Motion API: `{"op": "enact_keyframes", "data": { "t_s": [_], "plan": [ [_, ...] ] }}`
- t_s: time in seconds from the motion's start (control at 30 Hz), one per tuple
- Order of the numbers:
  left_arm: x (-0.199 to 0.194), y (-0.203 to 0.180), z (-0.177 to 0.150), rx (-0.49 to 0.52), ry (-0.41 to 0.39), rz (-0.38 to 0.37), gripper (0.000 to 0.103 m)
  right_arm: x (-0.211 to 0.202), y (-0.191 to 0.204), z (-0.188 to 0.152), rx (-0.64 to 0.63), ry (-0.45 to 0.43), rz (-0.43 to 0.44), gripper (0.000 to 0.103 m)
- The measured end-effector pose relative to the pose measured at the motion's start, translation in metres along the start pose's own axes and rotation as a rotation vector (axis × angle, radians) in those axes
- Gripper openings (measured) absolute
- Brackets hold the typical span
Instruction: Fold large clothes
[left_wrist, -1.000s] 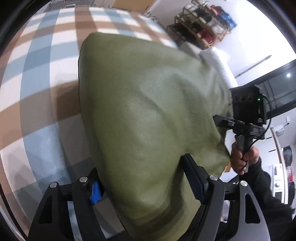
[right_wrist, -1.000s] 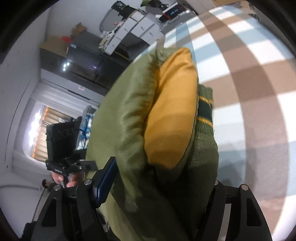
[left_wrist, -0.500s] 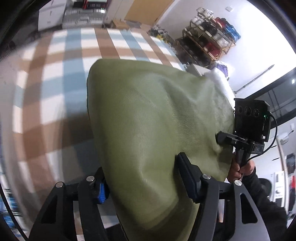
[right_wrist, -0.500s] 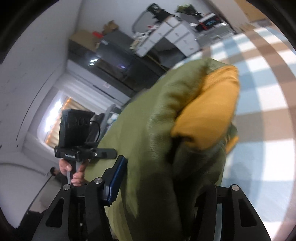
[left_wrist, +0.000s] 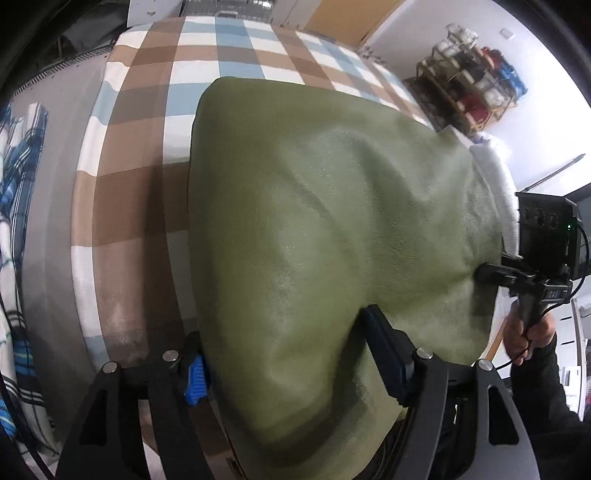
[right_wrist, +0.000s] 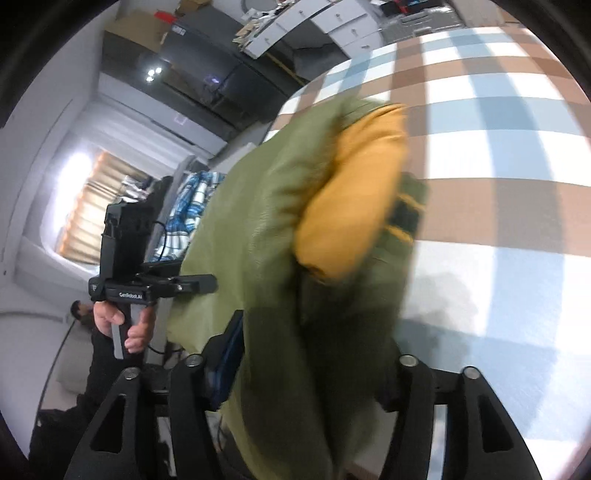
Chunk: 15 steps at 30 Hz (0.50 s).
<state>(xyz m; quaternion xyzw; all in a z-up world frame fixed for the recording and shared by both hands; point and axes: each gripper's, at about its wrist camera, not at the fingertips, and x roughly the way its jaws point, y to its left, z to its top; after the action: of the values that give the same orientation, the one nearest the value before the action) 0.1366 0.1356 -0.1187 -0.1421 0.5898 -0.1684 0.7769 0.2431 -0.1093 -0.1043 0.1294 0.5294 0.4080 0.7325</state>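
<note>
Checked bedspread (left_wrist: 155, 110) half under jacket (left_wrist: 332, 240)

A bed (left_wrist: 147, 122) in brown, blue and white checked cover carries the bulky olive-green jacket (left_wrist: 314, 240)

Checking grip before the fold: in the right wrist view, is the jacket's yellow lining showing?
Yes, the green jacket bunched in the right gripper shows a fold of yellow lining above the checked bedspread.
</note>
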Motion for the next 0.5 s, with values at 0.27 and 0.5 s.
{"op": "enact_keyframes", "data": {
  "t_s": [0.27, 0.5],
  "plan": [
    [0.009, -0.025, -0.002, 0.056, -0.066, 0.087, 0.077, -0.07, 0.069, 0.0, -0.329, -0.272, -0.255, 0.103],
    [0.008, -0.02, 0.004, 0.053, -0.093, 0.116, 0.078, -0.003, 0.051, 0.026, -0.172, -0.108, -0.165, 0.103]
  ]
}}
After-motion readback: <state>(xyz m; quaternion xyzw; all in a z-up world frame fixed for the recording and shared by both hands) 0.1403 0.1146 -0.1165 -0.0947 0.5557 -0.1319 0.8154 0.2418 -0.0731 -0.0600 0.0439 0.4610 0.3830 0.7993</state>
